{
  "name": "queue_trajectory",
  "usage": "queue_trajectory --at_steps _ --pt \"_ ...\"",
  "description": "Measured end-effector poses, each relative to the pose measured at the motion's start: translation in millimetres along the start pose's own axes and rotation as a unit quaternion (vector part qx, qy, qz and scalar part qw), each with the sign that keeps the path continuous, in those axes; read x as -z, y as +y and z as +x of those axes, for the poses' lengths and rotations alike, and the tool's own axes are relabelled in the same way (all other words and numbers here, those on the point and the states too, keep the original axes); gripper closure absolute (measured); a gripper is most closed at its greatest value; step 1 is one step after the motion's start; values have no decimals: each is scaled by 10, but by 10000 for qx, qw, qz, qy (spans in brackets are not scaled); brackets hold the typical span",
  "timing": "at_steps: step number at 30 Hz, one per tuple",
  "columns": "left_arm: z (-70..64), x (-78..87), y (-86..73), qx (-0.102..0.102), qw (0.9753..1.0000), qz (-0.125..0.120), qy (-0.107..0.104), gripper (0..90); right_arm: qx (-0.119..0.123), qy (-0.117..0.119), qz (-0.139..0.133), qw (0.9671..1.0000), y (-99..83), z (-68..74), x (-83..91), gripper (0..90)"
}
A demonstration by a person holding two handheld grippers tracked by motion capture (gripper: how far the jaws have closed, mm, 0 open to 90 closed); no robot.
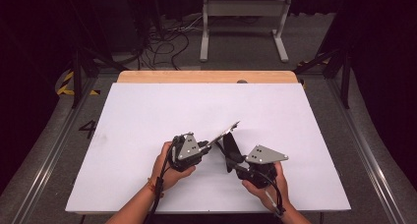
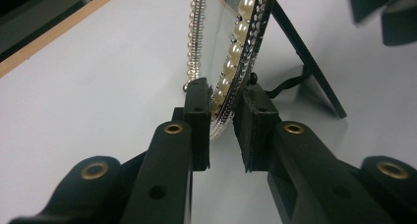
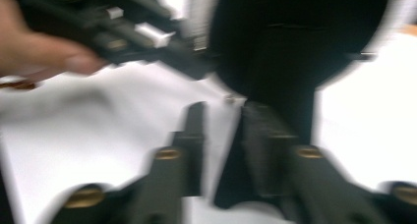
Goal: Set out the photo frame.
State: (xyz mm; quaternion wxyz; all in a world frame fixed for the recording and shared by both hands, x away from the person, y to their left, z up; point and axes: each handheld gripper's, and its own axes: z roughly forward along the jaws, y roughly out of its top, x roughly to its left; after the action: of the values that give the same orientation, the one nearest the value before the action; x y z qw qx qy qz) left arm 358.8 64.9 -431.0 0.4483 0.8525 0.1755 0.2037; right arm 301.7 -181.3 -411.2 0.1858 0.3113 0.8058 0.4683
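Observation:
An oval mirror frame point(image 1: 225, 131) with a pearl-beaded rim point(image 2: 235, 52) is held tilted above the white table. My left gripper point(image 2: 223, 89) is shut on its lower rim, one jaw on each face; in the high view the left gripper point(image 1: 210, 144) is at the frame's near-left end. A black fold-out stand point(image 2: 306, 62) hangs from the frame's back down to the table. My right gripper point(image 1: 229, 161) is by that stand point(image 1: 231, 146). In the blurred right gripper view its jaws point(image 3: 223, 111) stand apart under the frame's black back point(image 3: 295, 37), nothing clamped.
The white board point(image 1: 147, 116) covers the table and has a wooden strip point(image 1: 206, 76) along its far edge. A grey metal stand point(image 1: 243, 22) and cables lie on the floor beyond. The person's hands point(image 1: 169, 172) are near the front edge.

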Motion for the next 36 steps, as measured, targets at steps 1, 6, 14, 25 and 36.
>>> queue_trajectory --at_steps 1,6,14,25,36 --pt "0 -2 -1 -3 10000 7 4 772 48 89 64 9999 -7 30 -18 833" --pt "-4 -15 -12 -13 10000 -3 24 776 210 293 300 9989 -67 95 -179 900" --pt "18 -79 -73 7 10000 47 30 769 63 93 575 9983 -173 37 -361 900" --pt "-29 -71 -47 -104 9996 131 210 789 19 -142 512 9986 -182 -37 -275 900" --pt "-75 -43 -27 -171 9994 198 228 793 25 149 437 9989 -167 35 -278 900"
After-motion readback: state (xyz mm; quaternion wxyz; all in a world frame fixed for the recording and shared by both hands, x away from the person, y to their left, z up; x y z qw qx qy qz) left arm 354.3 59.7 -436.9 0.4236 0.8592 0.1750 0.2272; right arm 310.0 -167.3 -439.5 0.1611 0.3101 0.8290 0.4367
